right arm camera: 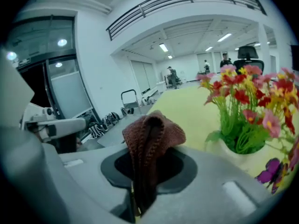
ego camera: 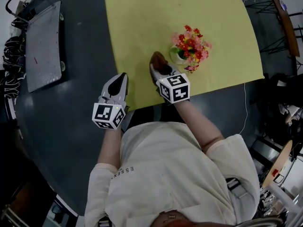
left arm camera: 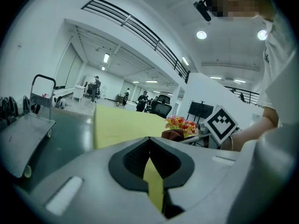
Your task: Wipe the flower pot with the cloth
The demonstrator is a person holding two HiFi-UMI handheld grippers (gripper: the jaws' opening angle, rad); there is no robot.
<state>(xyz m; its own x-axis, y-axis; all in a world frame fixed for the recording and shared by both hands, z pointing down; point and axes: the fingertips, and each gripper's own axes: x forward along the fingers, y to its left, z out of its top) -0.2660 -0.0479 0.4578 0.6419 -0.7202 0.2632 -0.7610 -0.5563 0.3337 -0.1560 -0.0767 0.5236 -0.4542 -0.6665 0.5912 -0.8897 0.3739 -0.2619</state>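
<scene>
Approach step: cloth (right arm camera: 150, 133) near pot (right arm camera: 239, 157).
Right gripper (right arm camera: 144, 174) pinches cloth; left gripper (left arm camera: 152, 164) closed, empty; next, press cloth against pot.

Open office hall, swivel chairs (left arm camera: 162, 109), monitors (left arm camera: 200, 110)

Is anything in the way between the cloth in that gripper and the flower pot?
Nothing visible: only bare yellow mat lies between the cloth in the right gripper and the flower pot.

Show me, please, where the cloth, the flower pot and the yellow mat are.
cloth (right arm camera: 152, 129): right gripper view, on its bunched top fold.
flower pot (right arm camera: 231, 155): right gripper view, on its pale side wall.
yellow mat (ego camera: 142, 13): head view, on a bare stretch.
</scene>
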